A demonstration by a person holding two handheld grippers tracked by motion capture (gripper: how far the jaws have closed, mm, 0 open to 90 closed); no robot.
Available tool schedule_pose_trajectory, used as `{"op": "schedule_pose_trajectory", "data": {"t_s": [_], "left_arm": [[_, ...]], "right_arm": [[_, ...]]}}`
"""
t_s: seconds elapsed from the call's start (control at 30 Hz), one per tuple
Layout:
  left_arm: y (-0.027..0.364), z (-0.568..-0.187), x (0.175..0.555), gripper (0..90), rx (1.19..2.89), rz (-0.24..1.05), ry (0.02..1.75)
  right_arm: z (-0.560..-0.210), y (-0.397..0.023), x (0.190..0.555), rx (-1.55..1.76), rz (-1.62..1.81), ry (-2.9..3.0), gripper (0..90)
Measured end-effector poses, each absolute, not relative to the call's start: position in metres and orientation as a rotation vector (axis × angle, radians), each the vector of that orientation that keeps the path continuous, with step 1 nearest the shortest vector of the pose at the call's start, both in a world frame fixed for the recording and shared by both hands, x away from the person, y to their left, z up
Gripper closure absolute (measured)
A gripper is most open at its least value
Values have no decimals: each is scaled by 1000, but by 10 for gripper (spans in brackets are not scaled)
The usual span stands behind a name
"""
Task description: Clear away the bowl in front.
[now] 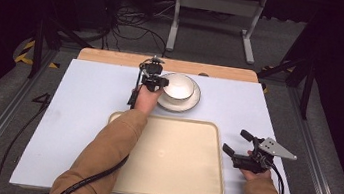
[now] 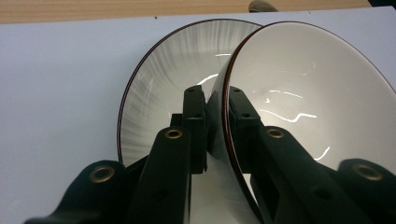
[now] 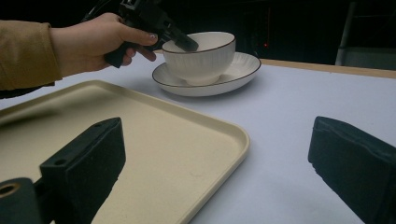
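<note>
Left gripper view — jaws clamp the unmarked bowl [image 2: 308, 93] rim.

Both sleeves [image 1: 102, 153] tan. Left claw [image 2: 217, 121]: black jaws, brass-ringed screw holes, black cable [image 1: 94, 177]. Right claw [image 1: 238, 142]: black, topped by grey three-cornered plate [image 1: 274, 148].

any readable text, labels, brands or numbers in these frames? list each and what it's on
"4": a pale painted mark that reads like this digit, on the dark floor left of the table; it is faint, so uncertain.
No other text: the white ribbed bowl with a dark rim, the white ribbed plate under it, the cream plastic tray, the pale blue table top and both hand-held grippers carry no lettering.
</note>
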State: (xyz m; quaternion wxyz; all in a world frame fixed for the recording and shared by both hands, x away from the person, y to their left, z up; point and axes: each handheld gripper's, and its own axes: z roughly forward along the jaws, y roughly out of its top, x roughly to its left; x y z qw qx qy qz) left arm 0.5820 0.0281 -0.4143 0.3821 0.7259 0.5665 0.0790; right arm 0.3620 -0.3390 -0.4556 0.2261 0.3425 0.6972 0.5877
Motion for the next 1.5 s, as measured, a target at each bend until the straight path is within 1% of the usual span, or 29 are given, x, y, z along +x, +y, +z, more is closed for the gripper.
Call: {"op": "schedule_pose_trajectory", "data": {"t_s": [0.33,0.73,1.1,1.5], "left_arm": [[31,-404,580,801,1855,198,1425],[37,-378,572,798,1887,228,1370],[46,-356,564,794,1920,225,1325],[46,-334,549,794,1980,237,1254]], "right_arm": [[-456,-339,362,943,1621,1924,43],[-456,-339,362,947,1620,1922,43],[-455,-339,362,946,1619,1915,37],[-455,-339,362,949,1621,1915,37]]}}
